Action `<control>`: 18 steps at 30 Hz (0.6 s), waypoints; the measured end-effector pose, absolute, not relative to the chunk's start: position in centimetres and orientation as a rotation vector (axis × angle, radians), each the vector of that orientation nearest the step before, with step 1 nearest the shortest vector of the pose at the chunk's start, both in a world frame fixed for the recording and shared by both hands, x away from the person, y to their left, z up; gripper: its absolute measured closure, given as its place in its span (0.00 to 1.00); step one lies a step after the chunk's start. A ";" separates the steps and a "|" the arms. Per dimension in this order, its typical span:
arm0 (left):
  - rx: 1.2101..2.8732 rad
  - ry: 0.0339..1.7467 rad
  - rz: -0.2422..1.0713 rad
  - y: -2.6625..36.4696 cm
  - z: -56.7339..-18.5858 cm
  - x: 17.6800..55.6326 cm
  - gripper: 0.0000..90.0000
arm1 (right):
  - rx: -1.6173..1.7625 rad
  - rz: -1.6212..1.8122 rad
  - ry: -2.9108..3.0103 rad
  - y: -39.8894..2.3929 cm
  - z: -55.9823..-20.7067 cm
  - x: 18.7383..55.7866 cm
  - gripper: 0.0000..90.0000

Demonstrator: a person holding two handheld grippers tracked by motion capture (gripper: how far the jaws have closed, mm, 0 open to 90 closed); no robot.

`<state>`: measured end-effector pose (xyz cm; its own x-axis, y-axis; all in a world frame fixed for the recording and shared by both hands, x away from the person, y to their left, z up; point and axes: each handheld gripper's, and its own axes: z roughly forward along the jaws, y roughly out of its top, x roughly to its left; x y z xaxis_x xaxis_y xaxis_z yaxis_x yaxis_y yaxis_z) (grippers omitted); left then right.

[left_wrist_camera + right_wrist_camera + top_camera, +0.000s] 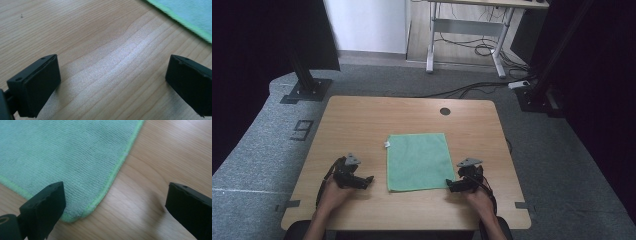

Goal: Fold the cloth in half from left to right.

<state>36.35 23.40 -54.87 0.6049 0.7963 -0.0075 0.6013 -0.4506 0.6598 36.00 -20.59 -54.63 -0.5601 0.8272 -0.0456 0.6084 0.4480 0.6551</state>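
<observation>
A green cloth [418, 161] lies flat and square in the middle of the wooden table [362, 120], with a small white tag at its far left corner. My left gripper [364, 182] rests on the table left of the cloth, open over bare wood [112, 75]; the cloth's edge [190, 15] shows at the upper right of the left gripper view. My right gripper [453, 186] sits at the cloth's near right corner, open. In the right gripper view the cloth corner [75, 216] lies just ahead of the left jaw, with nothing held between the jaws.
A dark round hole [445, 111] marks the table's far side. Beyond the table are grey carpet, a black stand base [307, 90], a white desk frame [467, 35] and cables on the floor. Black curtains hang on both sides.
</observation>
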 end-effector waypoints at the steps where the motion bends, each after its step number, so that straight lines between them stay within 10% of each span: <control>1: 2.205 1.097 0.404 23.4 -54.9 36.4 0.00 | 1.224 0.841 2.338 -20.8 -54.6 36.0 0.03; 18: 2.203 1.104 0.407 23.3 -54.9 36.5 0.00 | 1.340 0.825 2.259 -24.6 -54.8 36.9 0.01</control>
<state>36.49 23.32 -54.86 0.6004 0.7997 -0.0066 0.6038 -0.4479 0.6594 36.92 -24.64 -54.84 -0.4695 0.8824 -0.0301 0.6554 0.3711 0.6578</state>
